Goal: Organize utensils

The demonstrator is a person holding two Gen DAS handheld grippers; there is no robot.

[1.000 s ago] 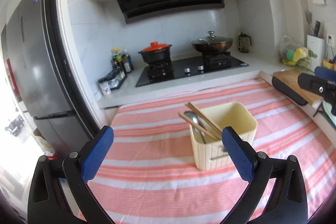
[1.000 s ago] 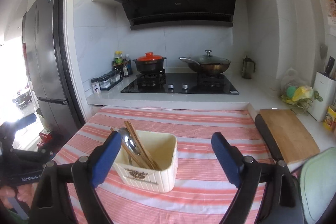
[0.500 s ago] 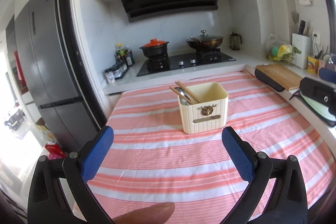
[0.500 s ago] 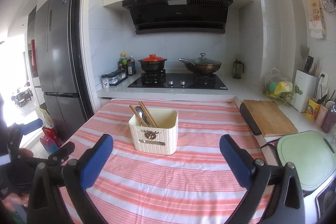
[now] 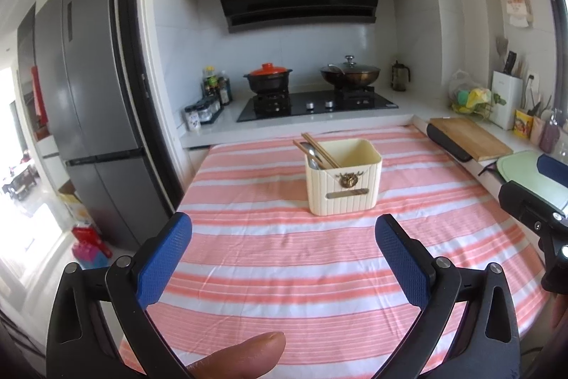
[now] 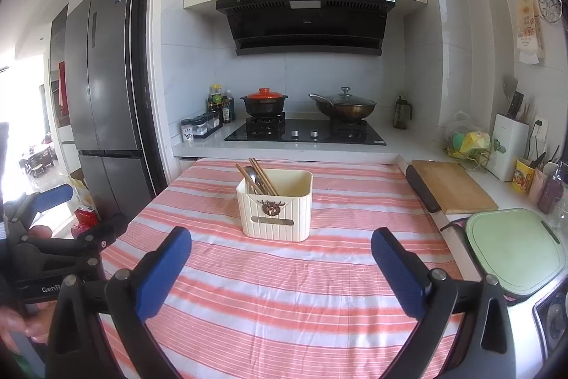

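Observation:
A cream ribbed utensil holder (image 5: 343, 180) stands upright on the pink-striped tablecloth (image 5: 284, 258); it also shows in the right wrist view (image 6: 275, 210). Wooden chopsticks (image 5: 319, 150) and a metal spoon (image 5: 311, 154) lean in its left side, and both show in the right wrist view too: chopsticks (image 6: 262, 176), spoon (image 6: 252, 176). My left gripper (image 5: 283, 256) is open and empty, well back from the holder. My right gripper (image 6: 280, 267) is open and empty, also back from it.
A wooden cutting board (image 6: 451, 189) and a green board (image 6: 514, 249) lie on the counter at right. The stove (image 6: 305, 132) with a red-lidded pot (image 6: 264, 102) and a wok (image 6: 344, 107) is behind. A fridge (image 6: 103, 102) stands at left.
Both grippers have pulled back and up from the holder, which now looks smaller and farther away. Both stayed open and empty. The holder has not moved.

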